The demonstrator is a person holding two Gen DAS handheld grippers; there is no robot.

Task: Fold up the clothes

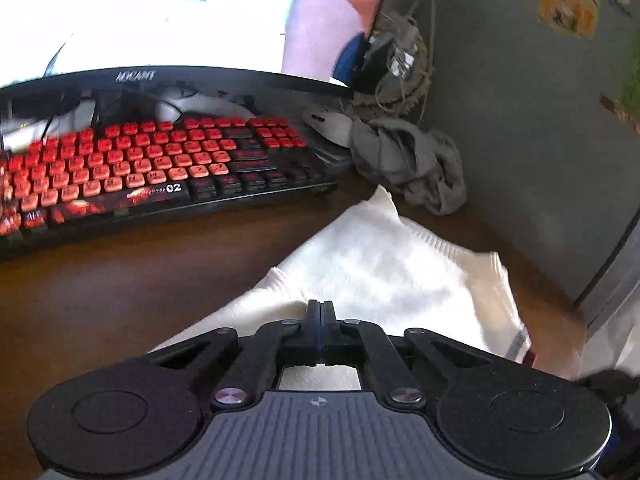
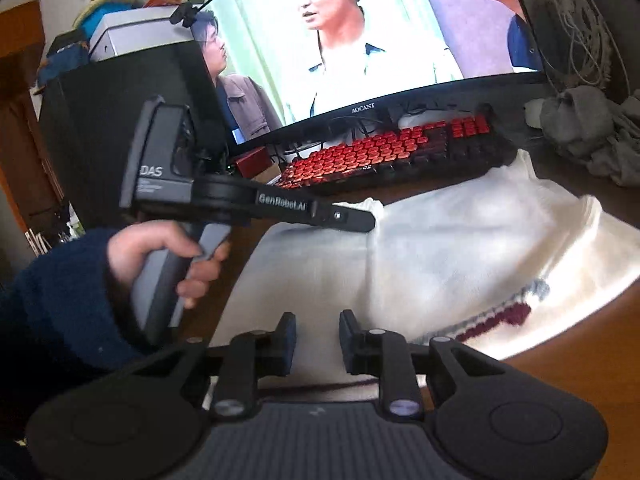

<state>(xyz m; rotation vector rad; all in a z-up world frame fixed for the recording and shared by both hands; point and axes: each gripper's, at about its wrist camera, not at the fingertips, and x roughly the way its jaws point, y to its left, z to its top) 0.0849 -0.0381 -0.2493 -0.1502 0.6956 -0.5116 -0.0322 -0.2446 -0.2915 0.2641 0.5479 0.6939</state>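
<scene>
White knit garment (image 2: 460, 252): spread on the wooden surface (image 1: 120, 292), at 12 o'clock from both cameras, near edge of the keyboard just beyond; striped maroon-and-grey hem (image 2: 496, 318) at 4 o'clock of the right view.
Left hand-held gripper (image 1: 320, 308): jaws pressed together on a raised fold of the white knit, so gripping the garment.
Right hand-held gripper (image 2: 318, 338): jaws apart, nothing between them, low over the near edge of the cloth.
Hand (image 2: 168, 256): dark fleece sleeve, wrapped around the left tool's handle, at 9 o'clock in the right view.
Risk, slipping: thin pinch of loose knit, likely to pull free if lifted fast.
Risk, uneven fold: only one side held; dragging now would probably skew the cloth.
Risk, collision: red-keyed keyboard (image 1: 132, 160) close at 11 o'clock; a swung fold could sweep onto the keys.
Risk, mixing: crumpled grey garment (image 1: 412, 164) at 1 o'clock, almost touching the white corner; could get caught up.
Surface: brown wood grain, crowded at the back.
Room: curved monitor (image 2: 360, 40) playing video, white mouse (image 1: 328, 124), tangled cables, grey wall at 3 o'clock.
</scene>
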